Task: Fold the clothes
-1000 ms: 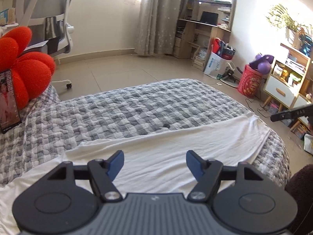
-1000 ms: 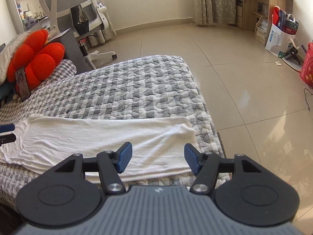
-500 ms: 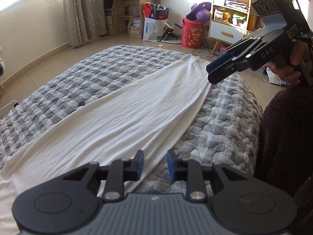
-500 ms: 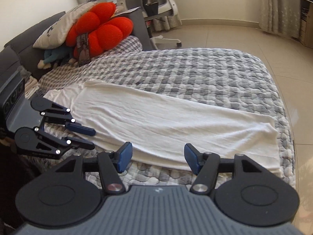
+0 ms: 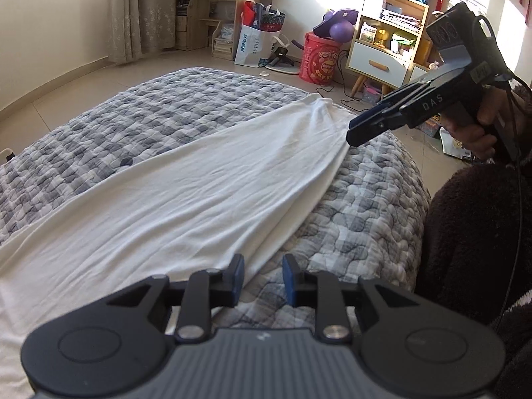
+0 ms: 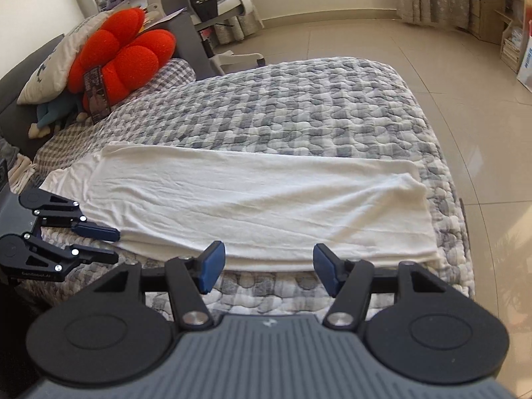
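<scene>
Folding stands half done: long white cotton garment lies doubled lengthwise on grey-checked quilt, my left gripper narrowly parted and opening astride its near edge, right gripper wide and empty.

Soft white cloth garment, quilted bedspread

Change over the last second. The left gripper has swung from facing the window wall to looking along the near edge of the white garment toward the foot of the bed, and has dropped close to that edge. Its jaws, wide a second ago, narrowed sharply and are now opening slightly; the garment's edge lies just ahead of them, not pinched. The right gripper has turned toward the head of the bed, bringing the red cushion and the left gripper into its view, and has moved closer to the garment's near edge; its tips, seen from the left wrist, now sit lower.
</scene>
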Demonstrator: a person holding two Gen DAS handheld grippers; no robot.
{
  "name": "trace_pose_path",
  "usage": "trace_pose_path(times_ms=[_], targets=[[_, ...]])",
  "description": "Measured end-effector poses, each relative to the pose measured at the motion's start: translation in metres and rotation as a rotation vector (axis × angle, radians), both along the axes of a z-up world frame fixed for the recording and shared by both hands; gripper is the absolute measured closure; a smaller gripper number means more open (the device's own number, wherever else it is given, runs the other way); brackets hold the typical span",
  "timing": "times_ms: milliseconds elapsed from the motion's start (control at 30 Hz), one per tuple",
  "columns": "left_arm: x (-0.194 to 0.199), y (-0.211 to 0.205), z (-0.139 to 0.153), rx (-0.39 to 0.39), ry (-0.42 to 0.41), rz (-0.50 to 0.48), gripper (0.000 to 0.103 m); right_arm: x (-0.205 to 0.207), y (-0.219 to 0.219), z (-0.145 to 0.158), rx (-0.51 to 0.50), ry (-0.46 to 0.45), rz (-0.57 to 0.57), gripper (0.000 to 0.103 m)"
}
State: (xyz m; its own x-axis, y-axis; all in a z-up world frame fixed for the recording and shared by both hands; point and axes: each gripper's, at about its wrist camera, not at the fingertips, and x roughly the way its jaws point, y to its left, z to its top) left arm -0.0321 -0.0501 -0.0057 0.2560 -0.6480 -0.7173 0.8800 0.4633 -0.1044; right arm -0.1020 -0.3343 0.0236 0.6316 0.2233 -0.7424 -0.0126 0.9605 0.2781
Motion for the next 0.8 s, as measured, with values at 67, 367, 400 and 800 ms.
trace_pose_path(times_ms=[67, 367, 400, 800], targets=[[0.000, 0.002, 0.004, -0.009, -0.024, 0.041, 0.069, -0.008, -0.015, -0.002, 0.034, 0.008, -0.067, 0.040], [0.010, 0.011, 0.013, -0.060, -0.036, 0.253, 0.037, -0.031, -0.058, -0.014, 0.170, 0.025, -0.287, 0.040], [0.012, 0.010, 0.012, -0.051, -0.031, 0.274, 0.034, -0.032, -0.061, -0.015, 0.182, 0.021, -0.301, 0.040], [0.026, 0.016, 0.006, 0.010, 0.009, 0.431, 0.019, -0.035, -0.078, -0.028, 0.229, -0.022, -0.480, 0.040]])
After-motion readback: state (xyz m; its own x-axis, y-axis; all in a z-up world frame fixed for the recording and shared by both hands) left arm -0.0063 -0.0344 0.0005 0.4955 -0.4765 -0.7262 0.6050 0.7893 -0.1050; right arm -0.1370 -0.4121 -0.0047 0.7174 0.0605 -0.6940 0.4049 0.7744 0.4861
